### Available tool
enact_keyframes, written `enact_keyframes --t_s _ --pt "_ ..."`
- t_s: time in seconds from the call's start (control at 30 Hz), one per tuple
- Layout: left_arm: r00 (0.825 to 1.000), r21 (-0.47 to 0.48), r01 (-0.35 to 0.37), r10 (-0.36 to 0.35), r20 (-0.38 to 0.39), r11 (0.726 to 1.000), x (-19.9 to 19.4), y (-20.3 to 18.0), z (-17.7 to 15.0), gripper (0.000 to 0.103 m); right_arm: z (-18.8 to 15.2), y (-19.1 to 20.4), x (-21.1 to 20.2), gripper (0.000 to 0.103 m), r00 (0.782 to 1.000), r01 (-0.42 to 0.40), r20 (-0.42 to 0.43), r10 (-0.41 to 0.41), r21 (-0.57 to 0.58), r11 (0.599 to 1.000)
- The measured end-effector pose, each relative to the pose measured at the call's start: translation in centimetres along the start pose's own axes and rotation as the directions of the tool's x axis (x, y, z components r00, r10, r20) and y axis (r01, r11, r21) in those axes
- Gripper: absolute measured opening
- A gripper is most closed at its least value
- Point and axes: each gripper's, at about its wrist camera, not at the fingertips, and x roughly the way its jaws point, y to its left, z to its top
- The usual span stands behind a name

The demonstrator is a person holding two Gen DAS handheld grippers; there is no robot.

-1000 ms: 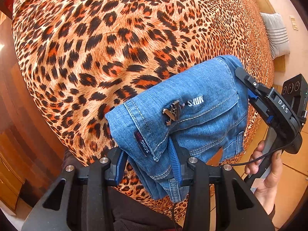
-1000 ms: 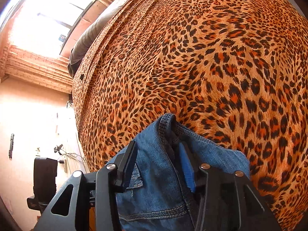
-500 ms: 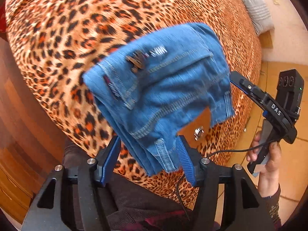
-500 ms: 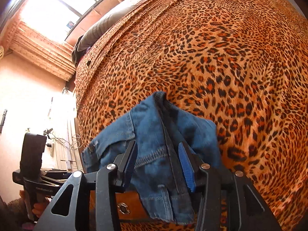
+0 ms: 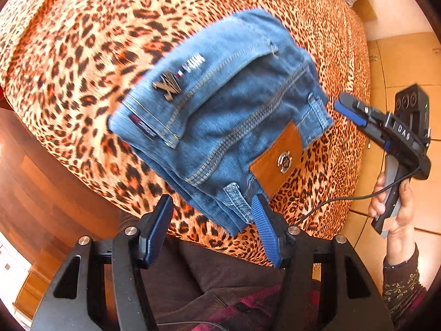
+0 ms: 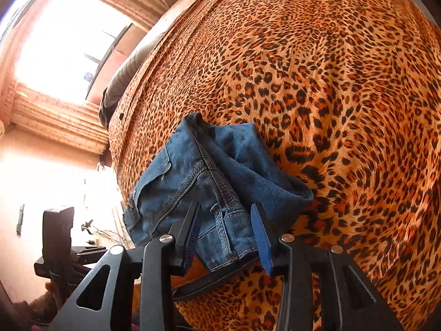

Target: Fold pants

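1. Now your left gripper (image 5: 212, 226) is standing apart, its jaws having just been opening; a second ago it was clamping the jeans (image 5: 220, 115), and their edge is now hanging loose between the pads.
2. Your right gripper (image 6: 227, 237) is likewise spread and has pulled sideways off the denim.
3. Folded jeans are lying on the leopard bedspread (image 5: 82, 41), near its edge.
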Motion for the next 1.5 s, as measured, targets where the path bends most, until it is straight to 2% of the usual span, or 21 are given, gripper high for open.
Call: enact_keyframes --t_s 0.17,0.33,0.43,0.53,0.7,0.8,0.83,0.87,0.9,0.97,1.0,1.03,1.1,1.17,1.2,1.27,1.3,1.33,1.37,1.4,1.5 --pt "0.998 -0.035 -0.019 0.021 0.054 0.999 -1.9 1.3 3.3 0.059 -2.2 -2.2 -0.7 0.048 1.0 -0.011 0.012 0.01 0.117 0.993" --pt "0.999 0.05 -0.045 0.044 0.02 0.998 -1.5 -0.9 7.4 0.062 -5.7 -1.9 0.2 0.048 0.996 -0.087 0.017 0.085 0.189 0.978" --pt "0.998 0.101 -0.067 0.068 -0.005 0.993 -0.7 -2.6 10.4 0.062 -7.7 -1.6 1.3 0.049 0.996 -0.094 0.024 0.091 0.223 0.97" --pt "0.997 0.137 -0.069 0.075 -0.033 0.988 0.3 -3.9 13.6 0.063 -8.7 -1.7 1.9 0.049 0.994 -0.102 0.07 0.085 0.292 0.951" --pt "0.987 0.218 -0.11 0.132 -0.092 0.97 3.3 -5.5 17.9 0.067 -8.9 -2.4 1.6 0.049 0.977 -0.128 0.208 0.045 0.41 0.903" --pt "0.977 0.255 -0.112 0.152 -0.147 0.961 5.5 -5.8 19.2 0.067 -8.1 -2.0 2.1 0.049 0.968 -0.089 0.25 -0.033 0.462 0.882" --pt "0.975 0.271 -0.11 0.156 -0.155 0.956 5.9 -5.9 19.5 0.067 -7.9 -1.8 2.4 0.046 0.967 -0.056 0.246 -0.07 0.471 0.881" --pt "0.975 0.294 -0.106 0.158 -0.158 0.95 6.1 -6.4 19.8 0.063 -7.7 -1.6 2.7 0.034 0.965 -0.019 0.24 -0.11 0.477 0.879" --pt "0.977 0.309 -0.094 0.147 -0.153 0.946 5.9 -6.7 20.0 0.053 -7.5 -1.4 2.8 0.016 0.962 -0.004 0.241 -0.13 0.486 0.874" --pt "0.985 0.324 -0.063 0.111 -0.132 0.944 5.6 -7.4 21.0 0.046 -7.0 0.3 1.7 0.014 0.937 -0.021 0.312 -0.158 0.501 0.865" --pt "0.986 0.336 -0.078 0.123 -0.114 0.939 5.8 -7.6 21.5 0.046 -6.7 1.1 1.0 0.014 0.92 0.003 0.339 -0.196 0.494 0.869" --pt "0.982 0.355 -0.1 0.151 -0.118 0.93 6.7 -7.8 22.1 0.046 -6.4 1.3 1.0 0.014 0.913 0.042 0.333 -0.236 0.5 0.865" --pt "0.966 0.386 -0.106 0.186 -0.177 0.917 8.5 -8.0 22.7 0.047 -6.1 0.3 2.6 0.014 0.92 0.108 0.256 -0.297 0.563 0.819" --pt "0.964 0.415 -0.087 0.181 -0.194 0.906 8.2 -8.4 23.0 0.047 -5.9 0.2 3.7 0.015 0.917 0.137 0.226 -0.329 0.596 0.791" --pt "0.965 0.438 -0.066 0.169 -0.199 0.896 7.6 -8.5 23.1 0.047 -6.2 0.7 3.3 0.02 0.904 0.129 0.251 -0.347 0.612 0.781" --pt "0.97 0.472 -0.01 0.123 -0.209 0.881 6.0 -8.4 23.5 0.048 -7.5 2.4 2.2 0.022 0.884 0.06 0.324 -0.338 0.637 0.769" --pt "0.97 0.491 0.018 0.104 -0.22 0.871 5.2 -7.9 23.3 0.05 -8.6 3.2 1.7 0.029 0.878 0.028 0.348 -0.329 0.648 0.761" --pt "0.968 0.504 0.042 0.09 -0.236 0.863 4.5 -7.2 23.0 0.06 -9.6 3.9 1.2 0.035 0.877 0.006 0.357 -0.321 0.66 0.751" --pt "0.964 0.512 0.068 0.077 -0.256 0.857 4.0 -6.3 22.3 0.071 -10.7 4.5 0.8 0.046 0.879 -0.014 0.361 -0.312 0.674 0.739" --pt "0.957 0.519 0.092 0.069 -0.282 0.85 3.7 -5.3 21.4 0.076 -12.0 5.1 1.0 0.048 0.88 -0.024 0.357 -0.314 0.694 0.72" --pt "0.923 0.527 0.147 0.075 -0.376 0.837 4.1 -2.4 18.0 0.076 -14.9 6.9 3.4 0.048 0.898 -0.021 0.312 -0.312 0.736 0.676"
